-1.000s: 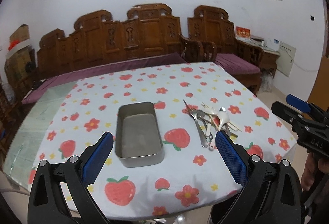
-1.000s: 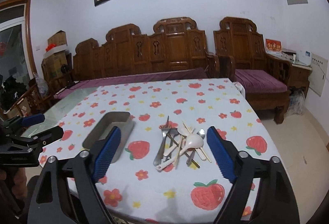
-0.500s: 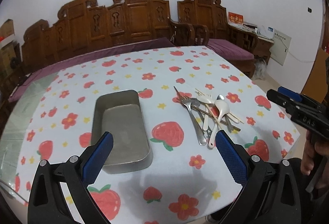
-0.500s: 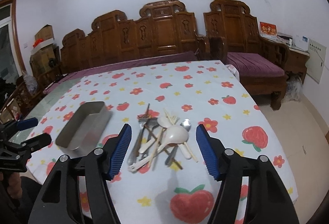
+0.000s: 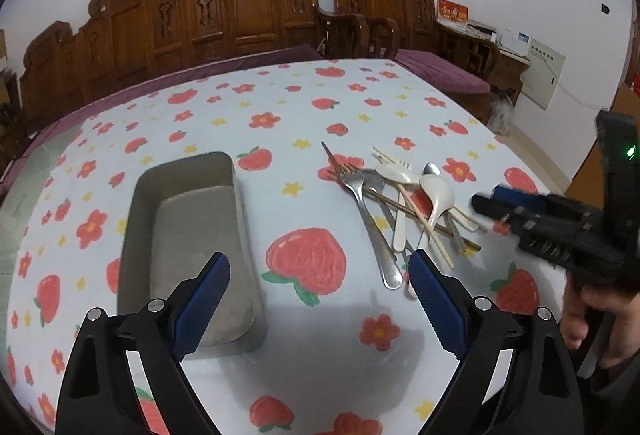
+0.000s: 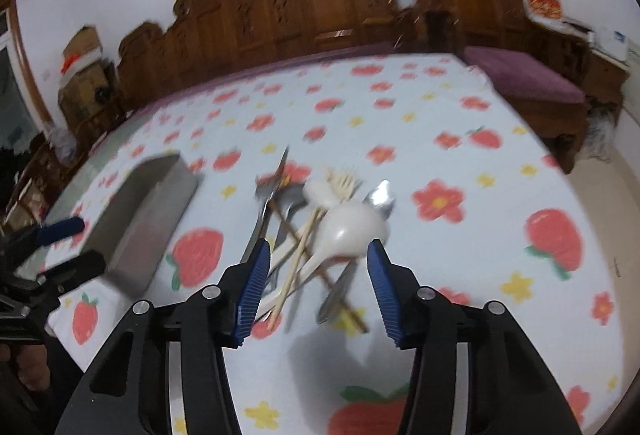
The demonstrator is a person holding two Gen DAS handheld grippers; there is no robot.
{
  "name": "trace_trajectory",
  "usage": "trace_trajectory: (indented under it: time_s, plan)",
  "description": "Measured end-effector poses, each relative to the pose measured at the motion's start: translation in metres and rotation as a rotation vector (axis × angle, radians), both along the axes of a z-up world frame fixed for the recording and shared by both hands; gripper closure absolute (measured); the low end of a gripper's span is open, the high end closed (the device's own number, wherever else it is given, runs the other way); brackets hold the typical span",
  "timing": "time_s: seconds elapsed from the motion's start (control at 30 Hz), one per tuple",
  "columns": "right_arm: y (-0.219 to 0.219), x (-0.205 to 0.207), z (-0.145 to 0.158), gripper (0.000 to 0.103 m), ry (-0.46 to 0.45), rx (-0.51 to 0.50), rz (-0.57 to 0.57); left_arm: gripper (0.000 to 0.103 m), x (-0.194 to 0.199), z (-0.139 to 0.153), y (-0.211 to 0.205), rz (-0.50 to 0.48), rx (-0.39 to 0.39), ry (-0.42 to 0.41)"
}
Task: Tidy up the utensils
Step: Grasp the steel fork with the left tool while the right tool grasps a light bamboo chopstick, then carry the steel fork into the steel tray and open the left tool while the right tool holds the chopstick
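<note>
Utensil pile (image 6: 316,235) lies just ahead of the right gripper (image 6: 316,255), handles running toward it, w/ the white spoon (image 6: 348,231) topmost between jaws that have just been narrowing, about half open, gripping nothing. Left gripper (image 5: 320,275) is wide open & empty, nearer the metal tray (image 5: 140,203), so the right hand is closer for the pick.
</note>
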State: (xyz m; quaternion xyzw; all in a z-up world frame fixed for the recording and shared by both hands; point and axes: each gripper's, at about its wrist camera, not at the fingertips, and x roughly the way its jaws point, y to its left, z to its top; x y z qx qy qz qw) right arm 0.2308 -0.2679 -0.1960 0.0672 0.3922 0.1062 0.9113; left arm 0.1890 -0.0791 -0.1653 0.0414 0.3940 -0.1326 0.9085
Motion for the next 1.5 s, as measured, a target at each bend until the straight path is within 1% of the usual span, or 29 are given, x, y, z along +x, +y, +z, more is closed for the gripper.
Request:
trace_trajectory:
  time_s: [0.13, 0.2, 0.27, 0.33, 0.4, 0.43, 0.47, 0.57, 0.63, 0.83, 0.9, 0.93, 1.03, 1.23, 1.3, 1.37, 1.43, 1.5]
  plan:
    - [0.019, 0.001, -0.020, 0.056, 0.049, 0.008, 0.053, 0.020, 0.001, -0.008, -0.001, 0.006, -0.015, 0.018]
    - [0.028, 0.002, -0.029, 0.059, 0.070, -0.004, 0.073, 0.022, 0.001, -0.013, -0.002, 0.006, -0.010, 0.026]
    - [0.033, 0.003, -0.036, 0.064, 0.089, -0.017, 0.085, 0.025, 0.000, -0.016, -0.003, 0.009, -0.006, 0.030]
    - [0.036, 0.004, -0.042, 0.069, 0.110, -0.036, 0.086, 0.026, 0.000, -0.018, -0.004, 0.014, -0.005, 0.035]
    - [0.036, 0.004, -0.045, 0.079, 0.119, -0.047, 0.087, 0.026, 0.001, -0.020, -0.004, 0.018, 0.001, 0.039]
    - [0.036, 0.004, -0.046, 0.088, 0.124, -0.053, 0.087, 0.026, 0.001, -0.021, -0.005, 0.019, 0.002, 0.043]
    - [0.035, 0.004, -0.046, 0.092, 0.126, -0.058, 0.086, 0.026, 0.002, -0.022, -0.006, 0.020, 0.004, 0.045]
    - [0.031, 0.001, -0.044, 0.094, 0.125, -0.051, 0.079, 0.026, 0.005, -0.024, -0.010, 0.020, 0.016, 0.050]
    - [0.026, -0.001, -0.038, 0.097, 0.114, -0.039, 0.066, 0.027, 0.008, -0.027, -0.014, 0.018, 0.023, 0.053]
    - [0.013, -0.012, -0.013, 0.097, 0.030, 0.007, 0.060, 0.029, 0.021, -0.037, -0.027, 0.006, 0.051, 0.070]
    - [0.007, -0.013, -0.007, 0.097, 0.006, 0.019, 0.046, 0.031, 0.029, -0.044, -0.031, 0.006, 0.045, 0.092]
    - [0.004, -0.013, -0.004, 0.097, -0.003, 0.026, 0.039, 0.034, 0.033, -0.046, -0.033, 0.008, 0.046, 0.098]
    - [-0.007, -0.013, 0.003, 0.097, -0.035, 0.044, 0.014, 0.035, 0.045, -0.052, -0.039, 0.008, 0.051, 0.107]
    - [-0.017, -0.009, 0.002, 0.097, -0.044, 0.034, -0.019, 0.041, 0.069, -0.064, -0.055, -0.001, 0.043, 0.134]
    - [-0.017, -0.007, 0.001, 0.097, -0.044, 0.026, -0.023, 0.046, 0.075, -0.068, -0.060, -0.003, 0.034, 0.146]
    - [-0.015, -0.006, 0.001, 0.097, -0.048, 0.013, -0.022, 0.054, 0.081, -0.073, -0.063, -0.002, 0.036, 0.163]
    - [-0.014, -0.006, 0.000, 0.097, -0.051, 0.008, -0.017, 0.058, 0.085, -0.079, -0.065, 0.002, 0.045, 0.180]
    - [-0.013, -0.006, 0.001, 0.097, -0.052, 0.011, -0.012, 0.059, 0.085, -0.081, -0.065, 0.001, 0.042, 0.181]
